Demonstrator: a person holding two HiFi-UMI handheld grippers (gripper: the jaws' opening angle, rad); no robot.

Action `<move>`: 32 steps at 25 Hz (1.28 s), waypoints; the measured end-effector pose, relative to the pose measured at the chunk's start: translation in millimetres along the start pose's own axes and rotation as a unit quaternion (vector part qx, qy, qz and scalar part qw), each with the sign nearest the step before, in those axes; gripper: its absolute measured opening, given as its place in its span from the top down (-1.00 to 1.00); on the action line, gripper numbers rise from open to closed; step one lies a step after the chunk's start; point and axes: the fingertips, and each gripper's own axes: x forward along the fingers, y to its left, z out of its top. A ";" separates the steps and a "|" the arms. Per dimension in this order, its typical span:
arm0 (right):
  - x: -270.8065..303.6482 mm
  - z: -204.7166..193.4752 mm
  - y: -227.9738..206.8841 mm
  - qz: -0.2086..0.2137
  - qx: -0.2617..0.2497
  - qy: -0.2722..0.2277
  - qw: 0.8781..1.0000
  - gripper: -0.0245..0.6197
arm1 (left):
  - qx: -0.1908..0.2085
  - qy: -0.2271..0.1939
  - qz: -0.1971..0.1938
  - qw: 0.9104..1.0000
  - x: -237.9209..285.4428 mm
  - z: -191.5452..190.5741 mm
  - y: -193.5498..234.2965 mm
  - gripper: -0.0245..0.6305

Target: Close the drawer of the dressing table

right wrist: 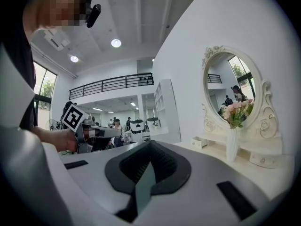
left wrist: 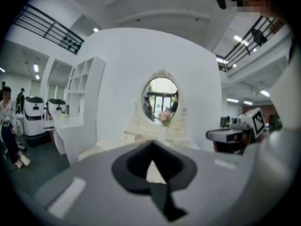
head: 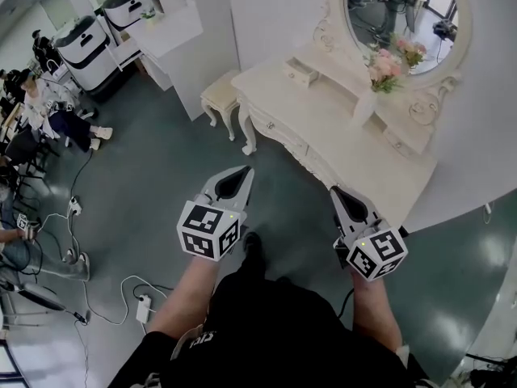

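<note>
Small cream-white drawer is jutting out at the left end of the carved cream-white dressing table's top.
We are holding the left gripper and right gripper before that table, jaws pressed together, gripping nothing.

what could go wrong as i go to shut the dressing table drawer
The vase of flowers stands on the dressing table; the right gripper could tip it reaching in. A power strip and its cable lie on the floor to the person's left; a step that way might snag them.
</note>
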 end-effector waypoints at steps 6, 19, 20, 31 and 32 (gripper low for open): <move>51.8 2.7 -23.3 -0.007 0.000 0.007 1.000 0.94 | -0.003 -0.002 -0.003 1.000 35.5 7.5 44.4 0.90; 185.9 9.8 -39.0 0.012 0.015 0.035 0.999 0.94 | -0.008 -0.006 -0.005 1.000 97.4 32.1 154.2 0.90; 193.5 10.7 -40.0 0.012 0.015 0.037 0.999 0.94 | -0.009 -0.006 -0.006 1.000 99.6 32.2 161.0 0.90; 251.6 7.3 -26.7 0.016 0.020 0.057 0.998 0.94 | -0.024 -0.011 -0.018 0.999 117.5 31.9 215.1 0.90; 253.6 5.8 -24.8 0.016 0.022 0.060 0.998 0.94 | -0.025 -0.011 -0.020 0.999 118.0 31.6 216.5 0.90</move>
